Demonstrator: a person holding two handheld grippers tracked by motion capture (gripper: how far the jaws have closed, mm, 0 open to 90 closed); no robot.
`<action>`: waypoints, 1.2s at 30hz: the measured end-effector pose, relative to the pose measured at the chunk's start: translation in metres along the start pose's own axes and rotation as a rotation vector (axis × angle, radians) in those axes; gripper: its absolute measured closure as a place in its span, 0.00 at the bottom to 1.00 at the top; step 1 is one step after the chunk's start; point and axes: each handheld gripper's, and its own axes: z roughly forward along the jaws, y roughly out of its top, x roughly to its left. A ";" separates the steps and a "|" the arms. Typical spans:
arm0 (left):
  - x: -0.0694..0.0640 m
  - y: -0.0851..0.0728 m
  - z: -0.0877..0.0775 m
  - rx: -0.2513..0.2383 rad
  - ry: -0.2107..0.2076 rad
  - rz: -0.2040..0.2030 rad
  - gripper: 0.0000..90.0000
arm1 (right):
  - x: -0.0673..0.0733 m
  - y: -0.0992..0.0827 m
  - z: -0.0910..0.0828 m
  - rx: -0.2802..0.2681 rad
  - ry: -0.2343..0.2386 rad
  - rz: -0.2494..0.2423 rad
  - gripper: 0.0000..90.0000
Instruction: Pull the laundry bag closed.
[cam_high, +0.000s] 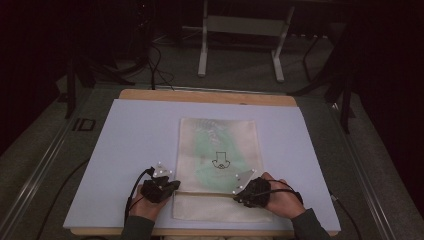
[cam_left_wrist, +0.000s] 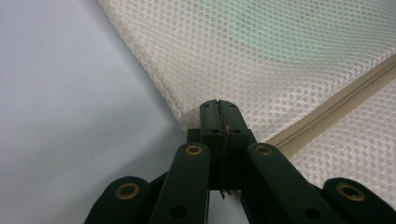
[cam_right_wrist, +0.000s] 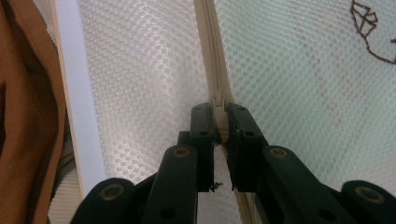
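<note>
**Both grippers at the zip line of the mesh bag**

A cream mesh bag (cam_high: 218, 160) lies flat near the middle of your worktop (cam_high: 130, 145), on the pale sheet that covers it. Something green shows through the mesh, and a small dark outline drawing (cam_high: 220, 161) sits near the bag's centre. A zip (cam_high: 205, 193) runs left to right across the bag close to its near end, with a short strip of mesh on your side of it.

Your left gripper (cam_high: 172, 184) sits at the bag's left edge, level with the zip. In the left gripper view its fingers (cam_left_wrist: 211, 116) are pressed together, tips at the edge of the mesh (cam_left_wrist: 280, 60) where the zip (cam_left_wrist: 336, 105) ends; whether any fabric is caught between them cannot be told.

Your right gripper (cam_high: 242, 186) rests on the bag toward the right end of the zip. In the right gripper view its fingers (cam_right_wrist: 201, 122) stand on either side of the zip (cam_right_wrist: 215, 60) and are closed down to a narrow gap on a small cream piece of the zip (cam_right_wrist: 219, 103). The drawing (cam_right_wrist: 366, 28) appears at the upper right of that view, and the worktop's pale sheet (cam_right_wrist: 74, 74) at its left.

Your hands are near the front edge of the worktop, well apart from each other.
</note>
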 end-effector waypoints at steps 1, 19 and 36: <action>0.000 0.000 0.000 -0.001 0.000 0.000 1.00 | 0.000 -0.001 0.000 0.000 -0.002 0.005 0.91; 0.000 0.000 0.000 0.000 -0.001 0.001 1.00 | -0.003 -0.019 -0.007 -0.010 -0.012 0.044 0.91; 0.000 0.000 0.000 0.000 -0.003 -0.004 1.00 | -0.006 -0.032 -0.010 -0.017 -0.014 0.076 0.91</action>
